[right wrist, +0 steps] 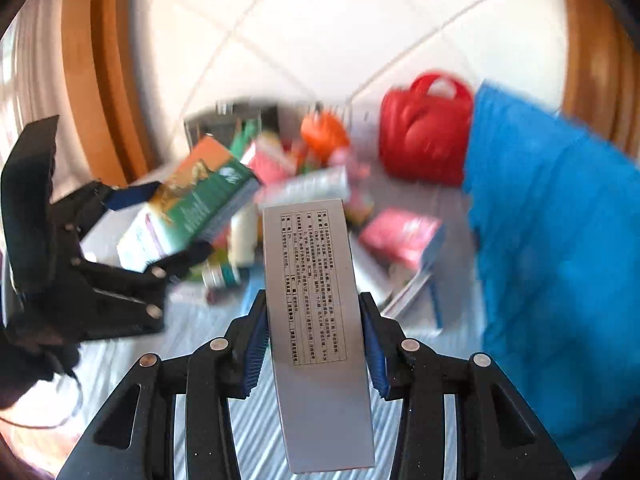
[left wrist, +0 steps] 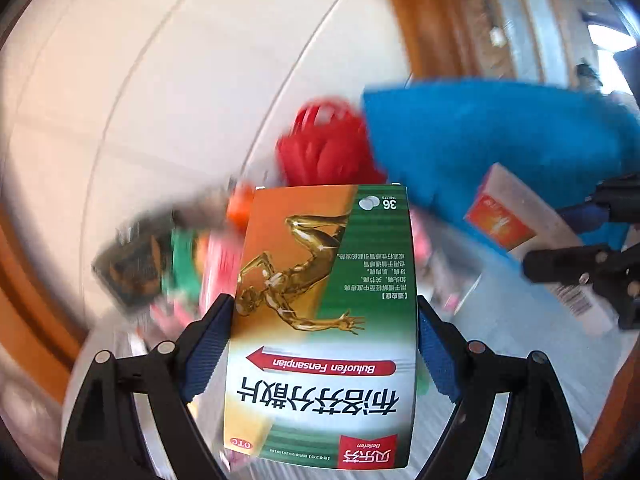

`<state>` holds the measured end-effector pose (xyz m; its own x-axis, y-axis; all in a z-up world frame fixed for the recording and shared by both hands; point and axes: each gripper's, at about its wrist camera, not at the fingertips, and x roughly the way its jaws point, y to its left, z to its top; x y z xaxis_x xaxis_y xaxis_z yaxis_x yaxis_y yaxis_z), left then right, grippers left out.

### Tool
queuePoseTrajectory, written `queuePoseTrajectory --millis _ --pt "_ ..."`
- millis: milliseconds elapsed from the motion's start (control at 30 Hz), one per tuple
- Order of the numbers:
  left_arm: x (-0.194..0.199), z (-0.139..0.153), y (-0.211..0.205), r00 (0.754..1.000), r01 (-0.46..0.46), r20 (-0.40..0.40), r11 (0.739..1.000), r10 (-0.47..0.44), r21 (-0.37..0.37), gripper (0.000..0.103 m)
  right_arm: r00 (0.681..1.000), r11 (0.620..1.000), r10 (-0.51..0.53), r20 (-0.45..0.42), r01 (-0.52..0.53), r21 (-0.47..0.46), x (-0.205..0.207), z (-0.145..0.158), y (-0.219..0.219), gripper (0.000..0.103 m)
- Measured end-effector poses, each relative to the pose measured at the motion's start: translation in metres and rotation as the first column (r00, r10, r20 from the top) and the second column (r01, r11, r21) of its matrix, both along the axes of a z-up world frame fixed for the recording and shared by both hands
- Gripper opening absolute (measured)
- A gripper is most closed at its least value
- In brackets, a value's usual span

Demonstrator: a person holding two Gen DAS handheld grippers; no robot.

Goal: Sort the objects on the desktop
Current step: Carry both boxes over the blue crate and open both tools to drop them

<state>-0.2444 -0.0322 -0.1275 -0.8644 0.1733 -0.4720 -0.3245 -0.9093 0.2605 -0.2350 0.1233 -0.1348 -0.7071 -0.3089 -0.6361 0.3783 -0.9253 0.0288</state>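
Two boxes were held clear of the surface [right wrist: 248,420]: the left gripper [left wrist: 324,340] had its blue-padded fingers [left wrist: 208,344] clamped on the long edges of a green-and-orange cardboard medicine box [left wrist: 324,320]. The right gripper [right wrist: 316,344] gripped a narrower plain grey printed carton [right wrist: 316,320]. Beyond lay blurred clutter, a red handled bag [right wrist: 424,140] and blue cloth [right wrist: 560,240].

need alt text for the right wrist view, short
The right gripper clamps a long grey box printed with small text between its blue-padded fingers. At left, the left gripper holds an orange and green medicine box. Behind them, blurred, lie a clutter of small packages, a red bag and a blue cloth.
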Motion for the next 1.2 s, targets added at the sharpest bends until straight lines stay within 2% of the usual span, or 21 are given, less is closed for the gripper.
queuePoseTrajectory --millis 167,333,433,567,700,767,800,833,867,933,1033,1200 --pt "0.021 0.068 0.054 0.981 0.132 -0.149 0.991 -0.125 0.037 0.087 0.981 0.995 -0.094 -0.167 0.085 -0.06 0.043 0.081 0.041 0.041" --pt "0.02 0.117 0.135 0.945 0.237 -0.241 0.971 -0.221 0.04 0.087 0.919 0.976 -0.218 -0.327 0.212 -0.057 0.064 0.135 0.105 0.041" --pt "0.011 0.134 0.187 0.931 0.274 -0.264 0.96 -0.252 0.05 0.087 0.89 0.958 -0.287 -0.353 0.273 -0.089 0.06 0.158 0.159 0.041" --pt "-0.002 0.143 0.252 0.918 0.303 -0.274 0.953 -0.286 0.02 0.087 0.855 0.928 -0.367 -0.366 0.362 -0.085 0.049 0.172 0.214 0.041" --pt "-0.024 0.151 0.3 0.929 0.31 -0.224 0.95 -0.296 0.031 0.09 0.83 0.891 -0.45 -0.329 0.439 -0.111 0.026 0.169 0.268 0.042" --pt "-0.033 0.155 0.317 0.935 0.288 -0.223 0.958 -0.276 0.021 0.09 0.816 0.872 -0.486 -0.313 0.476 -0.114 0.013 0.167 0.287 0.044" --pt "-0.035 0.158 0.327 0.938 0.26 -0.237 0.966 -0.252 0.001 0.094 0.805 0.861 -0.506 -0.308 0.494 -0.123 0.014 0.162 0.298 0.061" --pt "-0.039 0.16 0.334 0.94 0.227 -0.253 0.973 -0.227 -0.031 0.096 0.798 0.853 -0.52 -0.306 0.505 -0.132 0.011 0.163 0.306 0.088" --pt "-0.038 0.161 0.339 0.939 0.212 -0.266 0.976 -0.216 -0.046 0.097 0.79 0.849 -0.527 -0.314 0.509 -0.142 0.01 0.163 0.314 0.094" --pt "-0.033 0.166 0.343 0.936 0.188 -0.291 0.981 -0.196 -0.056 0.098 0.779 0.844 -0.533 -0.329 0.514 -0.152 0.01 0.165 0.321 0.094" --pt "-0.027 0.167 0.342 0.945 0.157 -0.285 0.987 -0.159 -0.029 0.1 0.778 0.846 -0.533 -0.332 0.498 -0.191 0.01 0.165 0.331 0.094" --pt "-0.02 0.156 0.327 0.957 0.106 -0.27 0.994 -0.105 -0.013 0.1 0.793 0.852 -0.523 -0.313 0.475 -0.22 0.01 0.156 0.334 0.095"
